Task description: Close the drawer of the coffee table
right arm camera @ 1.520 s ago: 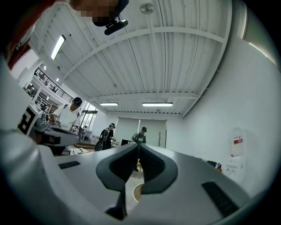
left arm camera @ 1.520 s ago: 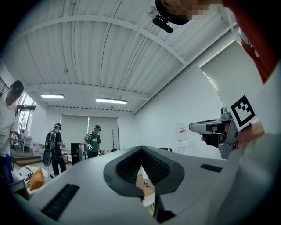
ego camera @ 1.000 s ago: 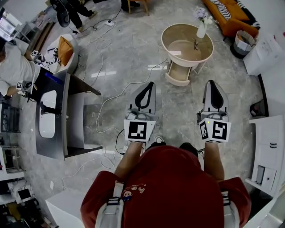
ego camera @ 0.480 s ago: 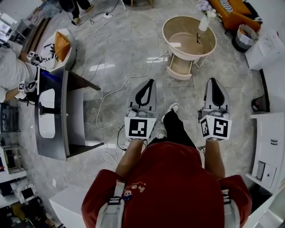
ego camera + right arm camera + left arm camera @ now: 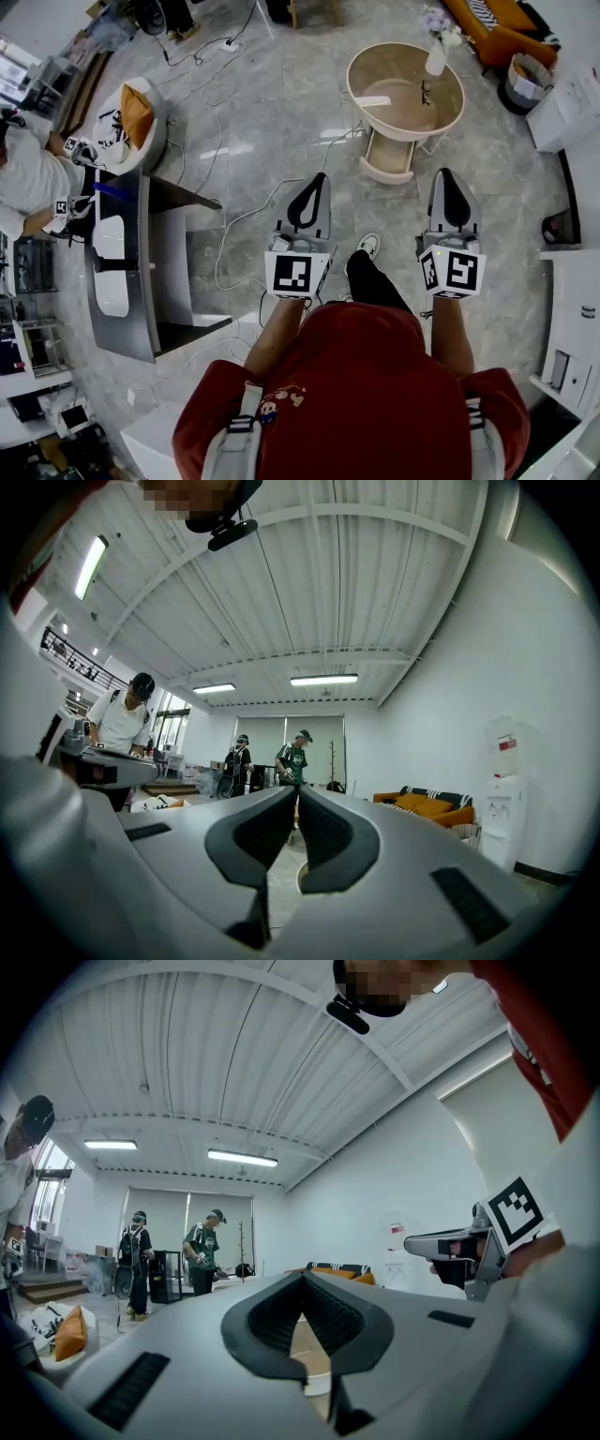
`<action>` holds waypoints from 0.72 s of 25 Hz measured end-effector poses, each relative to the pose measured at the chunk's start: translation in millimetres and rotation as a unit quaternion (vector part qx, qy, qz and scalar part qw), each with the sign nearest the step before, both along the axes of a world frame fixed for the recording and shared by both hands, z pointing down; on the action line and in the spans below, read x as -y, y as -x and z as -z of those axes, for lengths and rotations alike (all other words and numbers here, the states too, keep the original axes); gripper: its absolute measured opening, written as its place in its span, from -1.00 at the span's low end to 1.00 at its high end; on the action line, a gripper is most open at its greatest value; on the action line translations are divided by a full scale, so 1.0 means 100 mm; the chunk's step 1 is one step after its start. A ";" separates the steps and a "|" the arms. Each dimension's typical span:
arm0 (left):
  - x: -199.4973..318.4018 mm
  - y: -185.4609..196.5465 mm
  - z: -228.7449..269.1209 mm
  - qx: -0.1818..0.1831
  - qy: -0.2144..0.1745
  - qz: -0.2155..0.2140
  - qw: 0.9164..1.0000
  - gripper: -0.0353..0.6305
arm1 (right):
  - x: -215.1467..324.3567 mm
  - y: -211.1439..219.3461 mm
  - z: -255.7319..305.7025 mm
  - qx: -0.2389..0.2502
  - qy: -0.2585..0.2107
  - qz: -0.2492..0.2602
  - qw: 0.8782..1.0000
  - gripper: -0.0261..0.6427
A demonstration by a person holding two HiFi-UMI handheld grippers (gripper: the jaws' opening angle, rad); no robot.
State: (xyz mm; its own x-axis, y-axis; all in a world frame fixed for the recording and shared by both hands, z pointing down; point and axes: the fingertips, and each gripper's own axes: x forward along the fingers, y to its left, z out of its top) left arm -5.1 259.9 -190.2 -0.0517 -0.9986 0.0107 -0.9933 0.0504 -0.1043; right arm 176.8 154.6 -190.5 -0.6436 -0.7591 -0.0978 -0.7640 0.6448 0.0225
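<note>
Premises: a large white hall, run as a test lab with a mock living room set out inside.
Overhead: ribbed vaulted ceiling [image 5: 206, 1063], strip lights [image 5: 242, 1158].
Underfoot: grey marble-look floor [image 5: 281, 122], loose cables [image 5: 221, 92] trailing across it.
Home pieces: round coffee table [image 5: 389, 108], orange sofa [image 5: 487, 28], white chair with orange cushion [image 5: 136, 108].
Work pieces: dark workbench [image 5: 141, 281], white cabinets [image 5: 577, 309] along one wall, water dispenser [image 5: 497, 832].
Occupants: a person in a cap [image 5: 204, 1251], another with a backpack [image 5: 134, 1255], a third [image 5: 33, 173] at the workbench.
</note>
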 end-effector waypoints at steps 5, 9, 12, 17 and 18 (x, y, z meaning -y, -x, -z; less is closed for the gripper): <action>0.55 0.07 0.07 0.010 -0.003 -0.017 1.000 -0.86 | 0.53 0.05 -0.02 0.022 0.018 -0.027 0.999 -0.84; 1.02 0.11 0.18 0.020 -0.022 -0.028 0.999 -0.86 | 0.92 0.06 -0.06 0.015 0.022 -0.044 0.999 -0.84; 1.37 0.12 0.26 0.013 -0.048 -0.036 0.998 -0.85 | 1.19 0.02 -0.12 0.006 0.023 -0.058 0.998 -0.84; 1.87 0.18 0.12 0.026 -0.037 -0.060 0.997 -0.86 | 1.60 -0.05 -0.35 0.010 0.041 -0.086 0.995 -0.84; 1.94 0.20 0.05 0.039 -0.026 -0.068 0.997 -0.86 | 1.68 -0.05 -0.40 0.016 0.046 -0.090 0.995 -0.84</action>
State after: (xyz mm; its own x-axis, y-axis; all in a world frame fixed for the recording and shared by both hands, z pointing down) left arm -25.0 65.4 -195.3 0.0860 -0.9955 -0.0406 -0.9802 -0.0772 -0.1822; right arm 182.1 -13.1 -151.0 -0.4949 -0.8680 -0.0412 -0.8661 0.4965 -0.0571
